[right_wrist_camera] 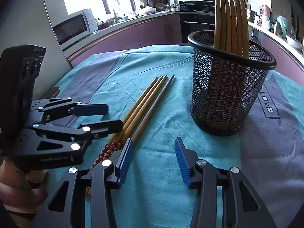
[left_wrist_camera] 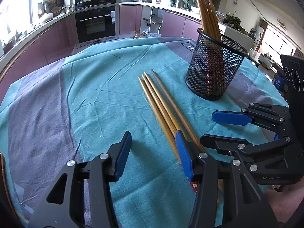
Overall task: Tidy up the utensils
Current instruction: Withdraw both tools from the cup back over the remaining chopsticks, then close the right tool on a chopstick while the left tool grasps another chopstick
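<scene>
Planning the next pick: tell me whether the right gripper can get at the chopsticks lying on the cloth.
Probably yes. The right gripper is open and empty, and the loose chopsticks lie uncovered just beside it. The left gripper crowds their handle end, while the mesh holder stands clear.

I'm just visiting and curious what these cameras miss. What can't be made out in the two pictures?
- Handle ends of the loose chopsticks: left wrist view, hidden behind the left gripper; right wrist view, partly behind the right gripper.
- Tops of the chopsticks in the mesh holder: cut off by the upper edge in both views.
- Holder's bottom inside: mesh too dense to see.
- The person: only a hand at the right wrist view's lower left edge.
</scene>
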Demonstrator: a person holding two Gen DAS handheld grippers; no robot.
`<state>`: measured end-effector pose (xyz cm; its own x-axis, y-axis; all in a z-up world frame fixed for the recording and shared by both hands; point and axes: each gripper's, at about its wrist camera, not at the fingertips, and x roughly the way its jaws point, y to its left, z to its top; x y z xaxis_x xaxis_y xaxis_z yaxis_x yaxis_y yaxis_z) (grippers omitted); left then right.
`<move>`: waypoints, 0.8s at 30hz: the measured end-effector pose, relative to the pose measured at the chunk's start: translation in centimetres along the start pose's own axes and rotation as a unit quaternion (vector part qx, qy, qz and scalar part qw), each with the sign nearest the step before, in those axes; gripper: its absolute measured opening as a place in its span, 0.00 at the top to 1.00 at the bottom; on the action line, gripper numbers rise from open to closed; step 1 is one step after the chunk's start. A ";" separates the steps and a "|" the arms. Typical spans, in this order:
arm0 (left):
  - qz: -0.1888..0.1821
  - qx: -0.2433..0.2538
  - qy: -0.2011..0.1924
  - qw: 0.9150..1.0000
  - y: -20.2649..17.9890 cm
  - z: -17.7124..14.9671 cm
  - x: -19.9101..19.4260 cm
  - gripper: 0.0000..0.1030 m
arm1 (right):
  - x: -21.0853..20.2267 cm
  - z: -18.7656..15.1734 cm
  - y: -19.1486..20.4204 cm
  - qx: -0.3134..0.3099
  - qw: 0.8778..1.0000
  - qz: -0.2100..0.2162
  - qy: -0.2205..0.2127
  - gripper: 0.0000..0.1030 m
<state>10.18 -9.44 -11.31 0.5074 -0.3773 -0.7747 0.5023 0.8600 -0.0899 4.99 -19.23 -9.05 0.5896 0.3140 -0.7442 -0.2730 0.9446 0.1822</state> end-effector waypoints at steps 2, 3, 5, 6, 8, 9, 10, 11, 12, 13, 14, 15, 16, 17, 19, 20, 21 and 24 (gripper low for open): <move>0.002 0.003 0.001 1.000 -0.2 0.2 0.1 0.55 | 0.0 0.0 0.0 0.001 1.000 0.002 -0.001 0.57; 0.004 0.004 0.002 1.000 -0.2 0.3 0.3 0.56 | 0.0 0.0 0.0 0.002 1.000 0.003 -0.001 0.57; 0.007 0.003 0.005 1.000 -0.1 0.4 0.4 0.56 | -0.1 0.0 -0.1 0.005 1.000 0.008 -0.001 0.57; 0.008 0.002 0.007 1.000 -0.1 0.4 0.5 0.56 | -0.1 0.0 -0.1 0.005 1.000 0.008 -0.002 0.57; 0.010 0.001 0.009 1.000 0.0 0.5 0.5 0.59 | -0.2 0.0 -0.2 0.004 1.000 0.009 -0.002 0.57; 0.010 0.001 0.010 1.000 0.0 0.5 0.5 0.61 | -0.2 0.0 -0.1 0.004 1.000 0.009 -0.003 0.57; 0.010 0.001 0.010 1.000 -0.1 0.5 0.6 0.62 | -0.2 0.1 -0.1 0.004 1.000 0.010 -0.003 0.57; 0.010 0.001 0.010 1.000 -0.1 0.5 0.6 0.62 | -0.1 0.2 0.0 0.004 1.000 0.013 -0.003 0.57; 0.009 0.001 0.010 1.000 -0.1 0.6 0.6 0.64 | 0.0 0.3 0.2 0.002 1.000 0.014 -0.003 0.57; 0.007 -0.001 0.010 1.000 0.0 0.6 0.6 0.66 | 0.1 0.4 0.4 0.000 1.000 0.013 -0.003 0.57; 0.005 -0.003 0.010 1.000 0.1 0.6 0.6 0.68 | 0.2 0.5 0.5 -0.001 1.000 0.015 -0.003 0.57; 0.004 -0.005 0.011 1.000 0.1 0.6 0.6 0.72 | 0.3 0.6 0.6 -0.002 1.000 0.016 -0.002 0.57; 0.003 -0.008 0.011 1.000 0.2 0.6 0.6 0.74 | 0.3 0.6 0.6 -0.004 1.000 0.015 -0.001 0.57; 0.003 -0.009 0.012 1.000 0.4 0.5 0.6 0.75 | 0.4 0.6 0.7 -0.006 1.000 0.014 0.001 0.58; 0.001 -0.012 0.013 1.000 0.5 0.4 0.6 0.76 | 0.5 0.6 0.8 -0.008 1.000 0.012 0.004 0.59; 0.001 -0.012 0.013 1.000 0.6 0.4 0.6 0.77 | 0.5 0.5 0.7 -0.010 1.000 0.008 0.005 0.61; 0.000 -0.013 0.013 1.000 0.6 0.3 0.5 0.77 | 0.4 0.5 0.7 -0.010 1.000 0.006 0.006 0.63; -0.003 -0.016 0.015 1.000 0.8 0.3 0.5 0.78 | 0.1 0.5 0.3 -0.007 1.000 -0.001 0.011 0.64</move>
<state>11.04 -9.02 -11.57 0.4831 -0.3724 -0.7924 0.4818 0.8688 -0.1146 5.37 -18.87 -8.79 0.5739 0.3091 -0.7583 -0.2822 0.9440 0.1712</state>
